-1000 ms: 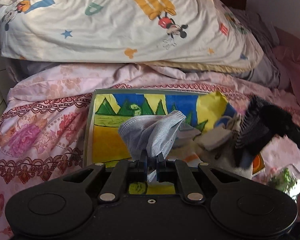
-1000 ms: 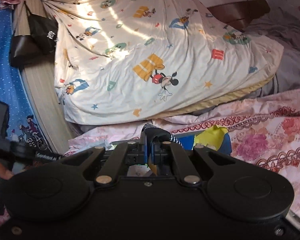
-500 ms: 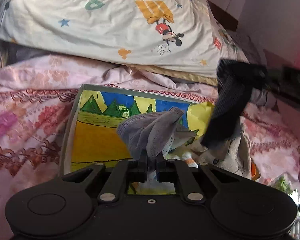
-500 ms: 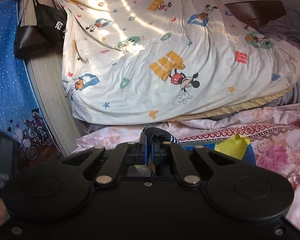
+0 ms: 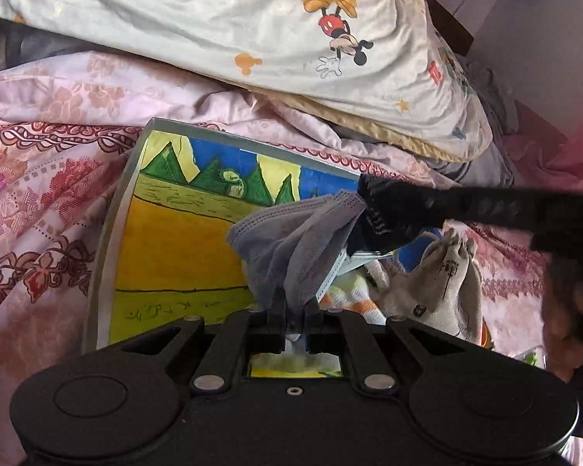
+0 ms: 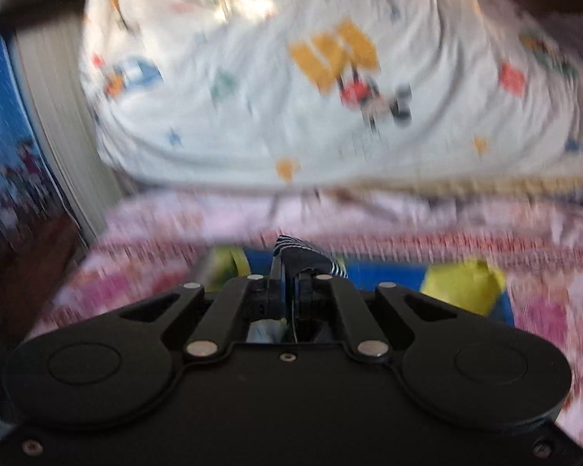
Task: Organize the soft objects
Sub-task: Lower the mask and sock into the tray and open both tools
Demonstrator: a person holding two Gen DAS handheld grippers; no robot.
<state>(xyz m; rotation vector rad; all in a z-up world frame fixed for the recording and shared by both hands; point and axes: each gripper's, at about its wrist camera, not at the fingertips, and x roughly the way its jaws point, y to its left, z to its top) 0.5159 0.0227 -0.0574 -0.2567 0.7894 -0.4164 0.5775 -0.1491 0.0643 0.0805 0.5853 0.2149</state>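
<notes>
From the left wrist the scene is sharp: the left gripper (image 5: 294, 312) is clamped on a crumpled grey face mask (image 5: 291, 240), which fans out just ahead of its fingers above the painted board (image 5: 175, 248) lying on the pink bedspread (image 5: 39, 178). The right gripper (image 5: 373, 209) reaches in from the board's far right corner, pinching a dark striped sock (image 5: 388, 229) that touches the mask. The right wrist view is blurred, showing only the sock (image 6: 311, 258) squeezed between closed fingers and the cartoon quilt (image 6: 291, 97) beyond.
</notes>
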